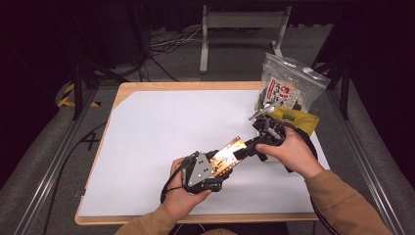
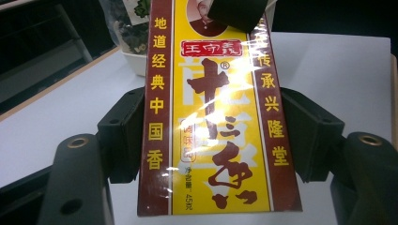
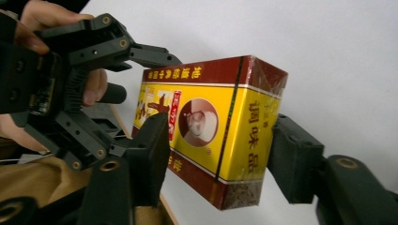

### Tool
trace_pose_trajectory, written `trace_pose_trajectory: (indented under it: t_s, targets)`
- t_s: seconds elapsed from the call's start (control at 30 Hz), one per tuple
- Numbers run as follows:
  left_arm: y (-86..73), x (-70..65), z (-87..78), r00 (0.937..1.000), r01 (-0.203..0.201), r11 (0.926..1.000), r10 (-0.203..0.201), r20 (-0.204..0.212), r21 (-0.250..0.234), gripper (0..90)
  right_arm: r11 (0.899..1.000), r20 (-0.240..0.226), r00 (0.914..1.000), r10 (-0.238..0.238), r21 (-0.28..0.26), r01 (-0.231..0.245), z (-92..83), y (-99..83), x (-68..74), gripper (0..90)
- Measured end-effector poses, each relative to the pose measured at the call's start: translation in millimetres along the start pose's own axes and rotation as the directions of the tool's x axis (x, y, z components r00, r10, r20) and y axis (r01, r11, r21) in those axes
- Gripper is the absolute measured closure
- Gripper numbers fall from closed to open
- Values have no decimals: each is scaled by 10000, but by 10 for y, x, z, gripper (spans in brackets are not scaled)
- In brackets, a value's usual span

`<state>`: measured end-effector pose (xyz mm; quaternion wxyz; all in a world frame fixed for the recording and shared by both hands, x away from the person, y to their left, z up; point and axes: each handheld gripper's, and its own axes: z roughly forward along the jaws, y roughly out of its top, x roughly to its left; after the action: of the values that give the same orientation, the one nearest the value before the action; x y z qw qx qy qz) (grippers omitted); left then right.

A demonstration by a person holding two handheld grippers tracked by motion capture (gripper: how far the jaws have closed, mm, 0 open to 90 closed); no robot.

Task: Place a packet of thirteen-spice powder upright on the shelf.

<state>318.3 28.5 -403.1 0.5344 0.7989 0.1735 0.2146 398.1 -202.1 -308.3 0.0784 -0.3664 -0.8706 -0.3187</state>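
Handover midway: your left tongs [image 1: 219, 165] are clamping spice box [image 1: 226, 155] above table [image 1: 147, 147]. Your right tongs [image 1: 243, 150], at box's 2 o'clock end, are straddling it, jaws apart. Right grip, left release pending.

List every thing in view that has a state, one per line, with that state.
Seasoning box: sealed in clear wrap, held off the table, both grippers at it.
Left gripper: shut on the box's two long sides.
Right gripper: jaws either side of the box's far end; contact unclear.
Clear bag: closed, upright at the table's far right corner.
Yellow pouch: lying in front of the bag.
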Motion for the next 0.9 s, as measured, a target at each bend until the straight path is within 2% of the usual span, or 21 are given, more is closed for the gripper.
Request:
trace_pose_trajectory:
  t_s: [0.1, 0.17, 0.33, 0.47, 0.63, 0.7, 0.73, 0.8, 0.83, 0.87, 0.9]
  targets:
    - [-10, -1, 13, 10000, -74, 9999, 74, -2, 73, 321, 9999, -62, 9999, 109, -9, -109, -10, 0, -7, 499]
    - [-24, -3, 28, 9999, -144, 9997, 145, -28, 215, 322, 9998, -293, 9994, 187, -86, -190, -36, 3, -10, 562]
    - [-33, -16, 43, 9994, -335, 9986, 340, -106, 409, 321, 9996, -501, 9985, 221, -150, -229, -68, 9, 35, 637]
    - [-32, -21, 60, 9990, -437, 9975, 442, -69, 557, 316, 9996, -532, 9983, 224, -187, -234, -88, 12, 78, 659]
    - [-58, 7, 95, 9996, -116, 9977, 100, 248, 661, 297, 9998, -359, 9993, 109, -172, -116, -72, 9, 130, 679]
    - [-51, 30, 99, 9983, 58, 9972, -101, 572, 751, 290, 9997, -442, 9990, 103, -201, -112, -73, 13, 139, 688]
    - [-42, 50, 98, 9964, 123, 9964, -192, 829, 836, 277, 9998, -497, 9987, 80, -176, -88, -76, 17, 144, 690]
    - [-38, 65, 96, 9952, 185, 9961, -266, 940, 857, 213, 10000, -254, 9997, -56, -58, 55, -90, 25, 158, 691]
    - [-34, 82, 96, 9940, 243, 9955, -339, 1039, 918, 213, 10000, -254, 9997, -56, -58, 55, -90, 25, 158, 691]
    - [-30, 101, 94, 9923, 328, 9944, -444, 1154, 1007, 161, 9998, -183, 9996, -193, -93, 192, -118, 29, 159, 691]
    - [-29, 110, 89, 9921, 359, 9943, -475, 1160, 1001, 161, 9998, -183, 9996, -193, -93, 192, -118, 29, 159, 691]
